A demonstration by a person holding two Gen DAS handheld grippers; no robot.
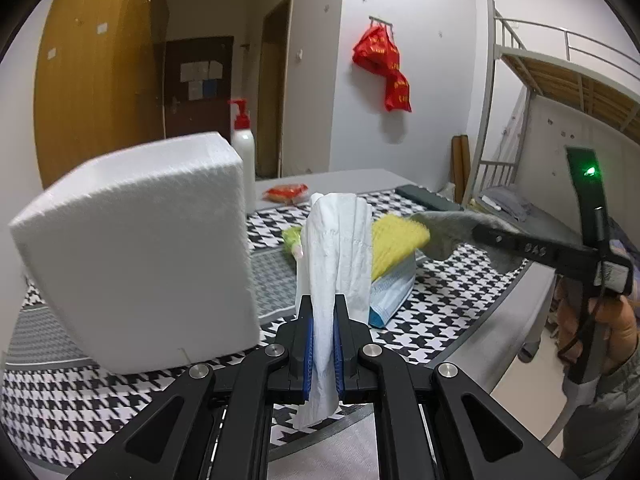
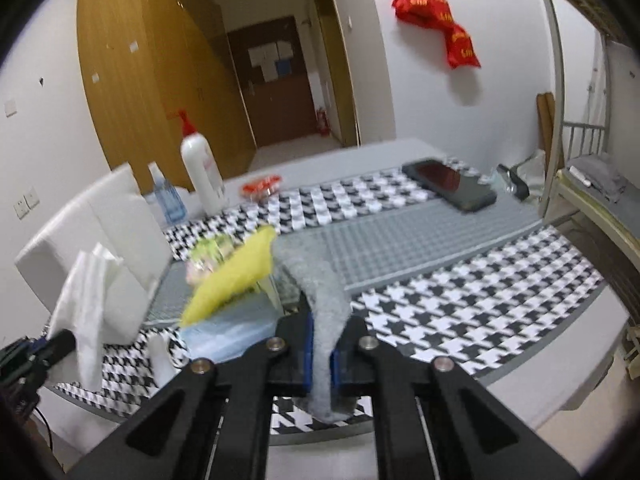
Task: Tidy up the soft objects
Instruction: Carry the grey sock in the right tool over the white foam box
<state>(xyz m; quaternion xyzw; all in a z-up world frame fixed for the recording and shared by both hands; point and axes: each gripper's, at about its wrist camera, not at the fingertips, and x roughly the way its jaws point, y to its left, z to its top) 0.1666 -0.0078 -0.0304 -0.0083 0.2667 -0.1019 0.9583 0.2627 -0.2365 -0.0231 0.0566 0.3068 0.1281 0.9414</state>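
The right wrist view is blurred, so the small things on the far side of the table [image 2: 540, 300] are hard to make out: a red packet [image 2: 262, 188] and a clear blue-tinted bottle [image 2: 168, 200] show only as soft shapes. In the left wrist view a big white tissue pack [image 1: 136, 256] fills the left side and hides the table behind it; only the top of the white pump bottle [image 1: 244, 136] shows past its corner. The pile in the middle is partly covered: a yellow cloth [image 1: 396, 244] lies on a blue face mask [image 1: 388, 296], and the white tissue [image 1: 336, 264] stands in front of both. A green thing [image 1: 292, 236] behind the tissue is too hidden to name.

The left gripper [image 1: 323, 344] has its jaws closed on the white tissue, which runs up between the blue pads and hangs out below them. It is lifted clear of the table, just beside the tissue pack.

The right gripper [image 2: 322, 356] has its jaws closed on a grey cloth [image 2: 320, 292]. The cloth is pinched between the pads, its lower end hanging beneath them and its upper end reaching to the yellow cloth, which it touches. A person's hand [image 1: 616, 328] holds this gripper at the right edge. A dark phone [image 2: 450, 184] lies well apart on the checked mat [image 2: 460, 320].
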